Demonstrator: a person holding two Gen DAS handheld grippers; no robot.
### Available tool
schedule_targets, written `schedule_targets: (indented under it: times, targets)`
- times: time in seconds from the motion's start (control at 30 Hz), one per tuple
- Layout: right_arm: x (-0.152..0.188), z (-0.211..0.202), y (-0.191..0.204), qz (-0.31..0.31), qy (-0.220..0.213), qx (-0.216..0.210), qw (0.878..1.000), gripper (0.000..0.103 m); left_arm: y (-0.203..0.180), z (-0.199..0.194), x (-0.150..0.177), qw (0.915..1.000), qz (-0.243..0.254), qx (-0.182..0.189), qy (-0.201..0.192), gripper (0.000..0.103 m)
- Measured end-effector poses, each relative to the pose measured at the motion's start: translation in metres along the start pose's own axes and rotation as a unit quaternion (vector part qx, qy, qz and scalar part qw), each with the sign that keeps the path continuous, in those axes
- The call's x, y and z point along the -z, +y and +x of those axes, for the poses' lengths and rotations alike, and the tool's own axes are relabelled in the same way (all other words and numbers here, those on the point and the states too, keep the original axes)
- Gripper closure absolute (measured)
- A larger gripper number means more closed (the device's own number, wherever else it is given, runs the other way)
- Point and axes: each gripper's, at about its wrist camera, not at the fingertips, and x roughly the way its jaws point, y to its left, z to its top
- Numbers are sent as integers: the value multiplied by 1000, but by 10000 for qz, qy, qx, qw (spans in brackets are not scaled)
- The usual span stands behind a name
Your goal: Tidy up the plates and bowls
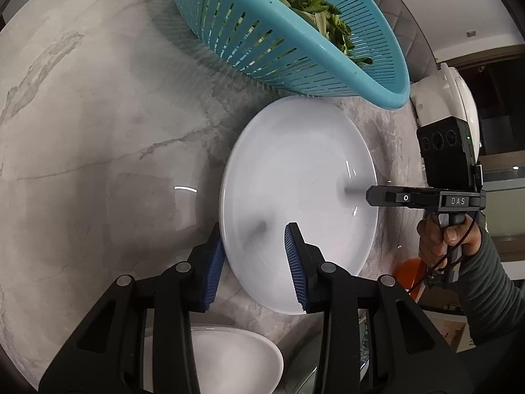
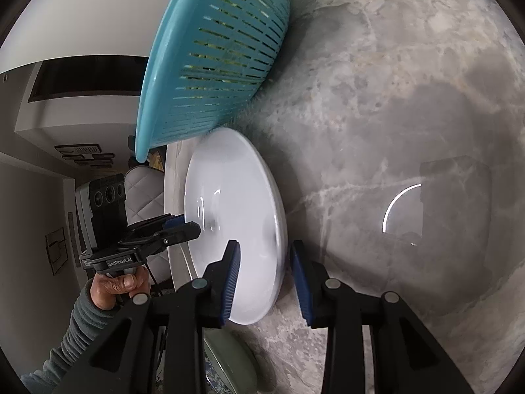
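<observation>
Both grippers (image 1: 254, 262) (image 2: 264, 282) are black with ribbed blue pads (image 1: 295, 269) and silver pivot pins; grey ribbed sleeves (image 1: 492, 282) cover the wrists, a black cable (image 1: 459, 249) trailing

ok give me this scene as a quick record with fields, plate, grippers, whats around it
plate: white plate flat on marble counter
left gripper: straddles the plate's rim, pads not seen pressing
right gripper: straddles the opposite rim, gap still visible
colander: blue colander of greens, beside the plate's far edge
other dishes: white bowl near the left gripper
</observation>
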Motion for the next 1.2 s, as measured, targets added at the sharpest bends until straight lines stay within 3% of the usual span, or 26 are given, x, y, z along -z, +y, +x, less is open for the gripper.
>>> schedule_targets:
  times: [0.1, 0.2, 0.23, 0.57, 1.2]
  targets:
    - [0, -1, -1, 12, -33, 18, 10000, 70, 8, -5, 1, 10000, -86, -20, 15, 81]
    - [-1, -1, -1, 59, -12, 257, 9997, 92, 16, -5, 0, 9997, -256, -9, 24, 91]
    - [-1, -2, -3, 102, -3, 287, 9995, 94, 17, -5, 0, 9995, -305, 0, 21, 92]
    - [5, -5, 3, 77, -114, 507, 9986, 94, 8, -2, -1, 9993, -288, -223, 56, 93]
    - [15, -22, 11, 245, -257, 552, 9978, 94, -28, -21, 12, 9997, -236, -88, -33, 93]
